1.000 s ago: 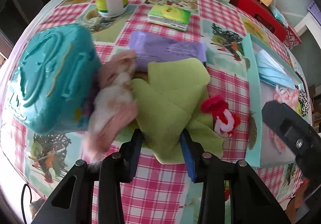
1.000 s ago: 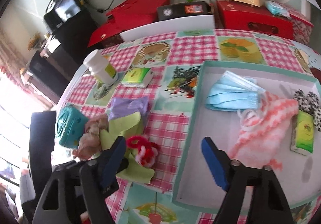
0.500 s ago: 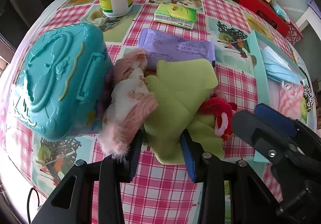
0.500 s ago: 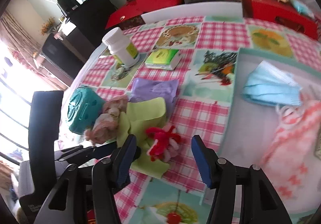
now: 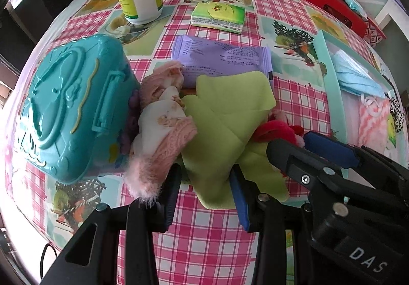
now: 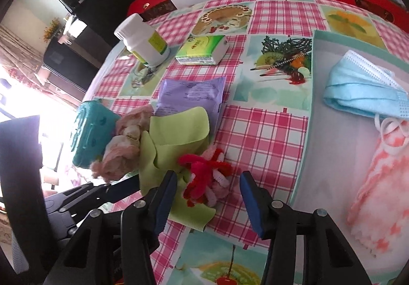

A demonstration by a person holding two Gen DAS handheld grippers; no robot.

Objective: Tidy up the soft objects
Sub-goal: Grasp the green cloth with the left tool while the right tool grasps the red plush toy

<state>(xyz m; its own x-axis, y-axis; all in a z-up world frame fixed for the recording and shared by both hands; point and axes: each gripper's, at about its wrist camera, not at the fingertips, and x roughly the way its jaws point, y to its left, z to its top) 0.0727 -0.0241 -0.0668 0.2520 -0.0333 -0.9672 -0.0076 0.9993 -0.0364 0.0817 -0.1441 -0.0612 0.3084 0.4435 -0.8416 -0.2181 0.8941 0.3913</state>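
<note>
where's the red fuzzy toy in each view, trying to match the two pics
Left wrist view: the red fuzzy toy is right of centre, at the right edge of the green cloth, partly hidden behind the right gripper.
Right wrist view: lower centre, between the open jaws of the right gripper.
Shared landmark: the purple packet beyond the green cloth, also seen from the right wrist.

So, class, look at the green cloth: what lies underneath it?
The green cloth covers the near edge of the purple packet, and the red and pink fuzzy toy rests on its right side. Anything else beneath it is hidden by its folds.
</note>
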